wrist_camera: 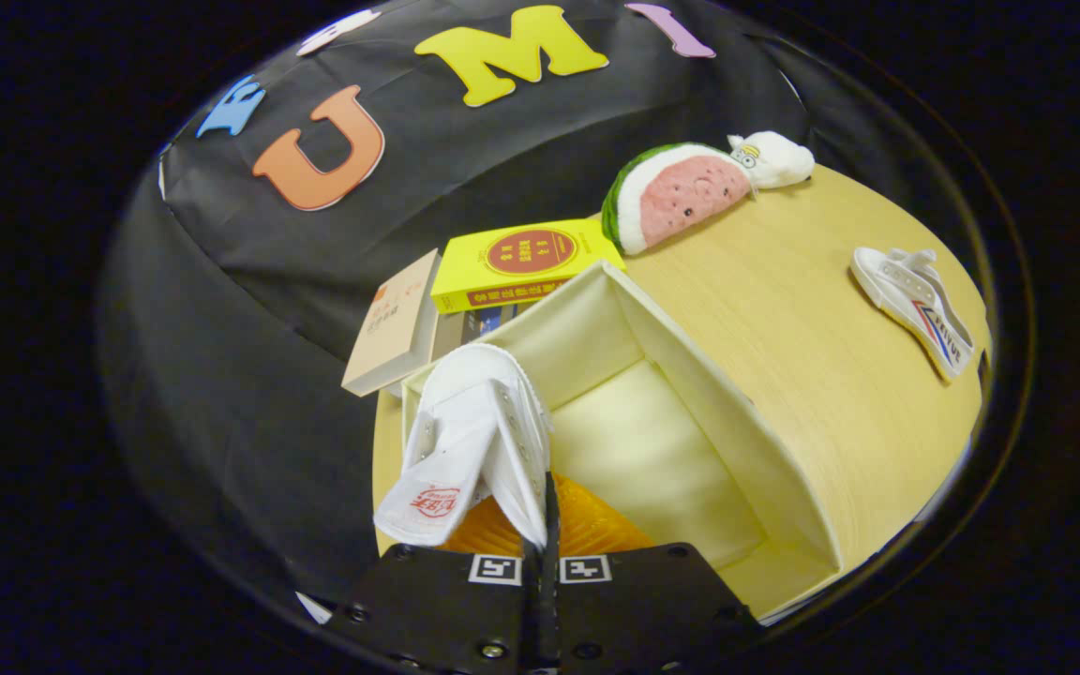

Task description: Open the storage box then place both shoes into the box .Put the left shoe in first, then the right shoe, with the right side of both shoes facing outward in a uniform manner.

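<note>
My gripper (540, 525) is shut on a white canvas shoe (474, 431), pinching its upper edge between both fingers. The shoe hangs toe away from me, its orange insole showing just ahead of the fingers, over the near left part of the open cream storage box (737, 441). The box stands on the wooden table with its pale inside bare to the right of the shoe. A second white shoe (915, 305) with red and blue stripes lies on its side on the table, far to the right beyond the box.
Behind the box lie a yellow book (521, 262) and a tan book (395, 328), stacked near the black cloth wall. A watermelon-slice plush (676, 192) and a small white plush (772, 157) rest at the table's far edge. The wooden table (802, 309) shows between box and second shoe.
</note>
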Tool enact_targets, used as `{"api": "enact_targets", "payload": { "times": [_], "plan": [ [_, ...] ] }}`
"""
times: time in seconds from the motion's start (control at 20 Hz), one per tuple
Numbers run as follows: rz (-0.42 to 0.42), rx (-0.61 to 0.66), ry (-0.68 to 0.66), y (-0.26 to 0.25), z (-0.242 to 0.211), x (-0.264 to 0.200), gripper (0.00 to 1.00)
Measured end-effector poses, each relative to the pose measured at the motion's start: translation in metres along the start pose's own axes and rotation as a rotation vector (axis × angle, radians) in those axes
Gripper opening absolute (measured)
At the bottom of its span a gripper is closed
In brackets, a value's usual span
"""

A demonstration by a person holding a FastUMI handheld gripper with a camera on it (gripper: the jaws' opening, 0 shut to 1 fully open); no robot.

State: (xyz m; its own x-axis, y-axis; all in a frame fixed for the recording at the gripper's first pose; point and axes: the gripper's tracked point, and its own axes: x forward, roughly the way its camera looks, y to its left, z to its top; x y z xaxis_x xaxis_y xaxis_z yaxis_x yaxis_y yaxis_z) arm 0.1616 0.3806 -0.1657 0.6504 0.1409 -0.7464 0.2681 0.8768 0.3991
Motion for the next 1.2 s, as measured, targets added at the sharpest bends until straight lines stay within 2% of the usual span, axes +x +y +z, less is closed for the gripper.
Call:
{"api": "enact_targets", "payload": {
  "times": [0.1, 0.3, 0.45, 0.55, 0.6, 0.65, 0.75, 1.0, 1.05, 1.15, 1.2],
  "plan": [
    [0.003, -0.038, 0.018, 0.001, -0.007, 0.010, 0.00],
    [-0.004, -0.004, 0.049, -0.005, -0.009, 0.015, 0.01],
    [-0.058, -0.028, 0.071, -0.018, -0.014, 0.028, 0.03],
    [-0.041, -0.021, 0.105, -0.017, -0.021, 0.038, 0.03],
    [-0.040, -0.035, 0.142, -0.019, -0.027, 0.043, 0.08],
    [-0.028, -0.036, 0.166, -0.019, -0.031, 0.045, 0.08],
    [0.032, -0.040, 0.195, -0.008, -0.035, 0.043, 0.17],
    [0.088, -0.206, 0.123, 0.003, -0.016, 0.012, 0.47],
    [0.095, -0.233, 0.102, 0.003, -0.010, 0.000, 0.47],
    [0.100, -0.312, 0.054, 0.003, 0.002, -0.019, 0.57],
    [0.101, -0.337, 0.014, 0.001, 0.013, -0.031, 0.57]
  ]
}}
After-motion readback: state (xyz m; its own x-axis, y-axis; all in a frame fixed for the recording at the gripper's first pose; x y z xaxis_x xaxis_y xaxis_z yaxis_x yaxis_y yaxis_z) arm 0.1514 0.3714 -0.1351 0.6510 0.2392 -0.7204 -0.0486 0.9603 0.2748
